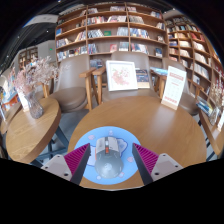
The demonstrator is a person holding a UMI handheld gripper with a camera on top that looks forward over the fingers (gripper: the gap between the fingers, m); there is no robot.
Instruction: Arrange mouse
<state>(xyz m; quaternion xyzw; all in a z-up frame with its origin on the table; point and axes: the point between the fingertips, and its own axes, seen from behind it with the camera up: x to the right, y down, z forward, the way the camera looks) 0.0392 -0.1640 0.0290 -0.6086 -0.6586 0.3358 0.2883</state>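
Note:
A grey and white mouse [110,162] with an orange scroll wheel lies on a round light-blue mouse mat [95,178], at the near edge of a round wooden table [150,125]. My gripper [111,150] is open. The mouse stands between the fingers with a narrow gap at each side and rests on the mat. The pink pads [72,160] flank it left and right.
A wooden chair [95,88] and a display board [122,75] stand beyond the table. A standing sign [174,86] is at the right. A second table [28,135] with a vase of flowers [35,85] is at the left. Bookshelves [120,30] line the back.

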